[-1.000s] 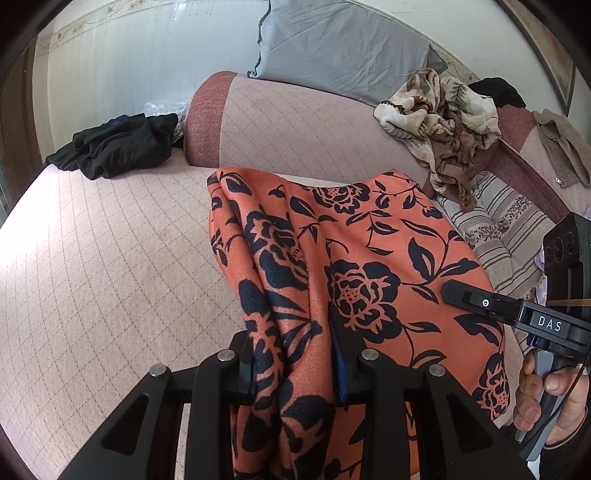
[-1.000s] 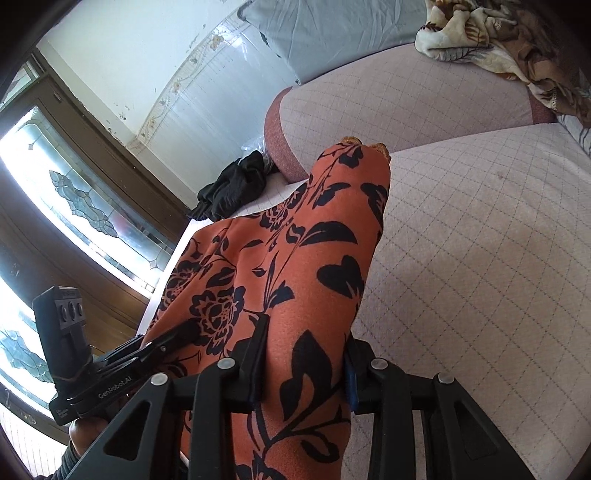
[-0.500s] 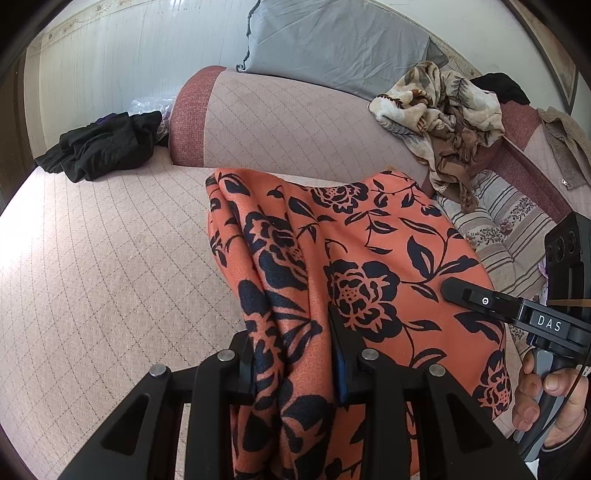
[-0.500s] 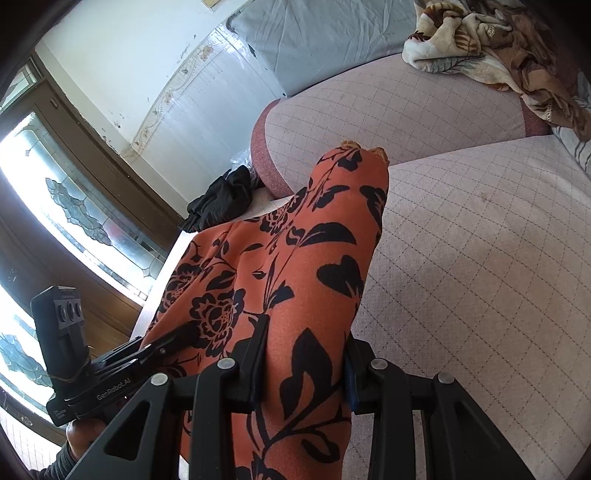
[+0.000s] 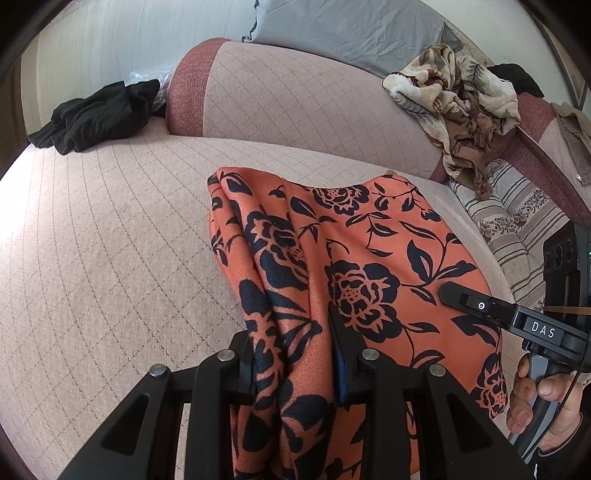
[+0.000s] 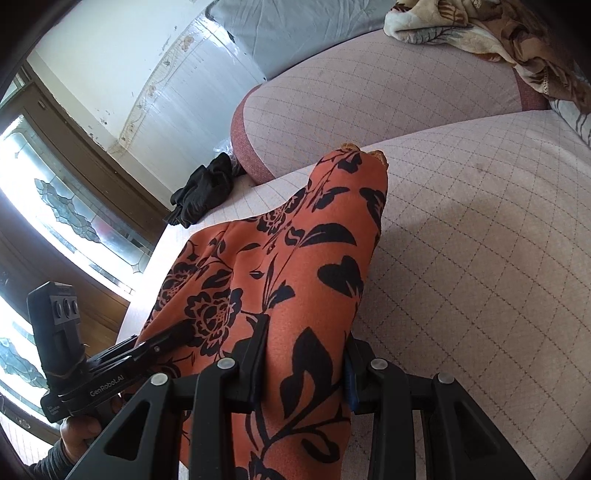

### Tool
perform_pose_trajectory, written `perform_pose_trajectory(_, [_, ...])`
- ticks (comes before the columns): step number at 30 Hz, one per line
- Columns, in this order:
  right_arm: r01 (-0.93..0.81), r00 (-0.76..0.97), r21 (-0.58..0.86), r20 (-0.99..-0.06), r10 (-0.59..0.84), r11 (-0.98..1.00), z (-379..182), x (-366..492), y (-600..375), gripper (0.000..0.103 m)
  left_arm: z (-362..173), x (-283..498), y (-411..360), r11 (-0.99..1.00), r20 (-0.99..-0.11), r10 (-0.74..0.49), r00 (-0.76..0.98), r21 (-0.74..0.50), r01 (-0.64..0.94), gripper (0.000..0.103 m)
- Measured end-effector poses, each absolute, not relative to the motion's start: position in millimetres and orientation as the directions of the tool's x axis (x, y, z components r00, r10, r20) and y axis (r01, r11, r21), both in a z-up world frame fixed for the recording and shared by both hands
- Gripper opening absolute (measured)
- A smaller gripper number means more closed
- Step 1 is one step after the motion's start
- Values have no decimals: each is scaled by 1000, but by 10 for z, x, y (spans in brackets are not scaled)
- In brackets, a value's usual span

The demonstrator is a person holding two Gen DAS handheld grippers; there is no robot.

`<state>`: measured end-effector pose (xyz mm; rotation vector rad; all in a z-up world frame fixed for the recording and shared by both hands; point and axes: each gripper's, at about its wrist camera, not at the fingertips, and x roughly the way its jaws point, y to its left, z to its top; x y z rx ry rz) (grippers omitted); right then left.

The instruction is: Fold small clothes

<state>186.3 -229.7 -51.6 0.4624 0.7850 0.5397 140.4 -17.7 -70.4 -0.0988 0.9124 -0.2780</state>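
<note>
An orange garment with a black flower print (image 5: 354, 258) hangs between my two grippers over the pink quilted bed (image 5: 103, 266); its far end rests on the bed. My left gripper (image 5: 293, 354) is shut on the garment's left corner, which bunches between the jaws. My right gripper (image 6: 304, 354) is shut on the other corner of the garment (image 6: 310, 266). The right gripper also shows at the right edge of the left wrist view (image 5: 517, 321), and the left gripper shows at the lower left of the right wrist view (image 6: 110, 373).
A black garment (image 5: 99, 114) lies at the bed's far left. A long pink bolster (image 5: 303, 99) runs along the back, with a grey pillow (image 5: 347, 33) behind it. A beige patterned cloth pile (image 5: 461, 96) and a striped cushion (image 5: 517, 229) are at the right.
Both grippers have tilted and moved forward slightly with the garment still held; the bolster and black garment sit lower in the left view. The grip has not changed.
</note>
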Motion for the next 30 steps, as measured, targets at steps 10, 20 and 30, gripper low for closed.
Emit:
perform_pose_trajectory(10, [-114, 558, 569, -641, 526, 814, -972, 1890, -2425, 60, -838, 1346, 162, 965, -792, -258, 554, -234, 115, 66])
perform_pose_trajectory(20, [-231, 572, 624, -533, 623, 746, -514, 1870, -2204, 71, -971, 1360, 187, 981, -820, -186, 542, -188, 52, 70])
perform_pose_trajectory(30, [-171, 552, 670, -543, 633, 723, -658, 2193, -2158, 74, -1007, 1580, 201, 992, -845, -119, 521, -122, 29, 73])
